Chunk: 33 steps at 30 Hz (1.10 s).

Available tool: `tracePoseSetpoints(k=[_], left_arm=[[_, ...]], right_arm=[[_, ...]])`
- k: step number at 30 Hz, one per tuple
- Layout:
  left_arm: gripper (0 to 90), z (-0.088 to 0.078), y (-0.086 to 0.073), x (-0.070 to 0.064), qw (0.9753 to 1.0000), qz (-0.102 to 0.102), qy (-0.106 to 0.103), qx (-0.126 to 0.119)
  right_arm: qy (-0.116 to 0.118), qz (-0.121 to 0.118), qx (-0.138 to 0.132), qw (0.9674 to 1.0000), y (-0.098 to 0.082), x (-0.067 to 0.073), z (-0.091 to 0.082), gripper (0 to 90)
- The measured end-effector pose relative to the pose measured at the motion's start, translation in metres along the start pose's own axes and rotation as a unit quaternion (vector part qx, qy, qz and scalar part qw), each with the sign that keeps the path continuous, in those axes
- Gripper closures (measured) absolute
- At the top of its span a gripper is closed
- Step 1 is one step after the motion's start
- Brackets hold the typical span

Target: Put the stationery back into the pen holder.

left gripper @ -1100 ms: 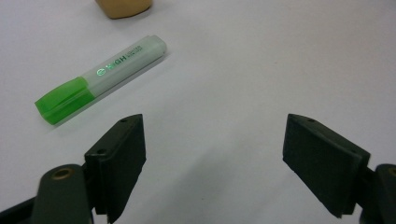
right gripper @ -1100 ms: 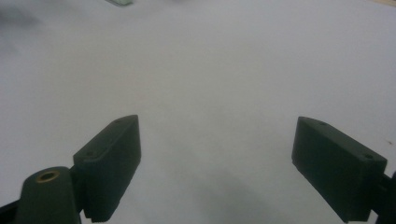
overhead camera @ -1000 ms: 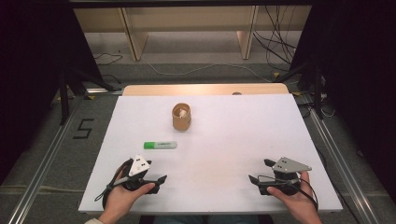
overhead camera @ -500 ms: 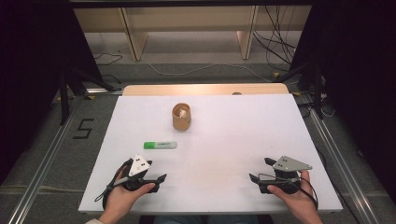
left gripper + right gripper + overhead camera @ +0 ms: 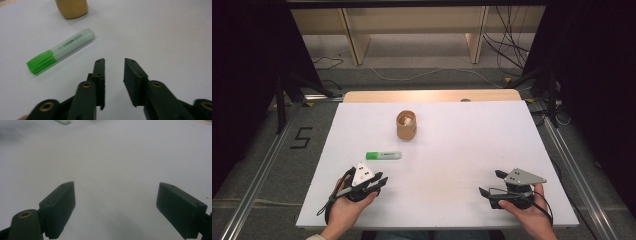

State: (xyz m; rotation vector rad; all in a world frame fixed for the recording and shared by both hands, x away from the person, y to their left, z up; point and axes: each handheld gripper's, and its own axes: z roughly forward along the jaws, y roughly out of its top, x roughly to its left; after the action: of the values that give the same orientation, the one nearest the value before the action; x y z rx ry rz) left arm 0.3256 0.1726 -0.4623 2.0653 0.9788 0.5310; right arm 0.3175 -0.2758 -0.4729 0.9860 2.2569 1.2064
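A green highlighter (image 5: 383, 155) lies flat on the white table (image 5: 462, 145), left of centre. Behind it stands a small wooden cup (image 5: 406, 125) with something pale inside. A hand holds my left gripper (image 5: 381, 181) near the front edge, just short of the highlighter. In the left gripper view its jaws (image 5: 114, 61) stand a narrow gap apart with nothing between them, and the highlighter (image 5: 61, 50) and the cup (image 5: 71, 8) lie ahead to the left. My right gripper (image 5: 490, 182) rests at the front right, wide open (image 5: 116, 187) over bare table.
A wooden strip (image 5: 432, 95) runs along the table's far edge. Metal rails flank the table on both sides, and cables lie on the floor beyond. A "5" mark (image 5: 301, 137) sits on the floor to the left.
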Motion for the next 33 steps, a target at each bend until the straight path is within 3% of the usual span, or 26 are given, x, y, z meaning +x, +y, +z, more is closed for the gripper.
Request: tracePoseSetpoints(k=[4, 13, 24, 33], left_arm=[[89.6, 0.006, 0.006, 0.001, 0.9999, 0.008, 0.007, 0.004], [89.7, 0.019, 0.013, 0.013, 0.9997, -0.004, 0.018, 0.016], [89.8, 0.054, 0.041, 0.027, 0.9993, -0.007, 0.033, 0.012], [89.7, 0.091, 0.063, 0.035, 0.9985, -0.018, 0.043, 0.030]], right_arm=[[0.000, -0.002, 0.000, 1.0000, 0.001, 0.001, 0.000, 16.4], [-0.001, -0.001, 0.003, 1.0000, 0.000, 0.001, 0.002, 16.5], [-0.002, 0.000, 0.003, 1.0000, 0.000, 0.001, 0.001, 16.5], [-0.003, 0.001, 0.005, 1.0000, 0.000, 0.001, 0.001, 16.4]])
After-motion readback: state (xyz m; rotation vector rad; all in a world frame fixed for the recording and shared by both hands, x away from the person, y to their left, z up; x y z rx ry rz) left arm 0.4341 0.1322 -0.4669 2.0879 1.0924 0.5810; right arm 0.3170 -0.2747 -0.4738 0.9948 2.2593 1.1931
